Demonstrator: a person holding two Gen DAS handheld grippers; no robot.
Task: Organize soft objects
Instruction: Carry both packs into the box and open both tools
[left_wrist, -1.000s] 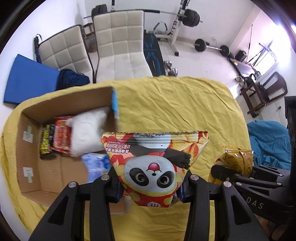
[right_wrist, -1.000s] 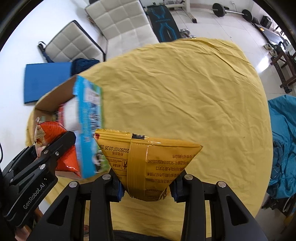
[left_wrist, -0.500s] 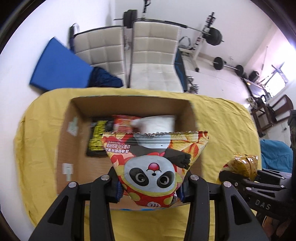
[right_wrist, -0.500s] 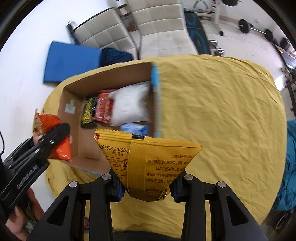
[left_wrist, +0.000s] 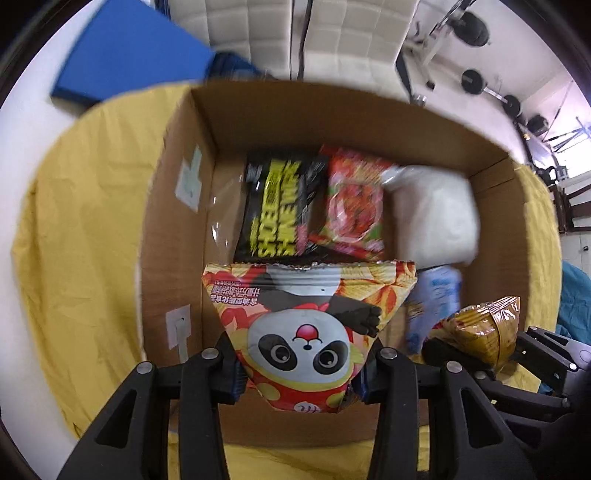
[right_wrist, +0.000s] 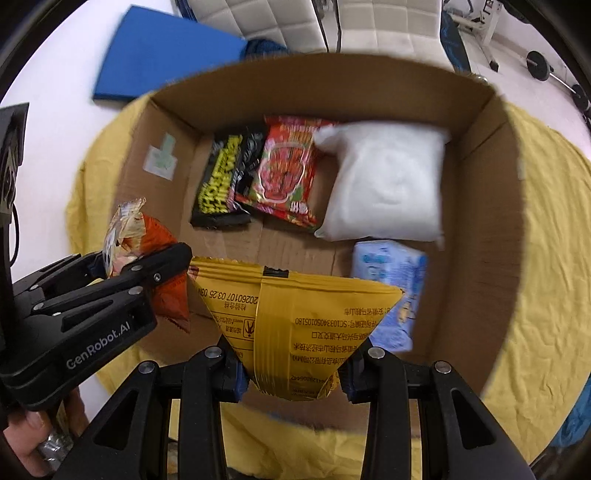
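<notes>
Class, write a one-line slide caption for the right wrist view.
Right gripper holds a yellow snack bag above the open cardboard box of soft packets.

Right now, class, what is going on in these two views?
A person holds a gripper in each hand over an open cardboard box on a yellow cloth. The left gripper is shut on a panda snack bag; the right gripper is shut on a yellow snack bag. Neither bag is released yet. Inside the box lie a black-and-yellow packet, a red packet, a white pouch and a light blue pack.
</notes>
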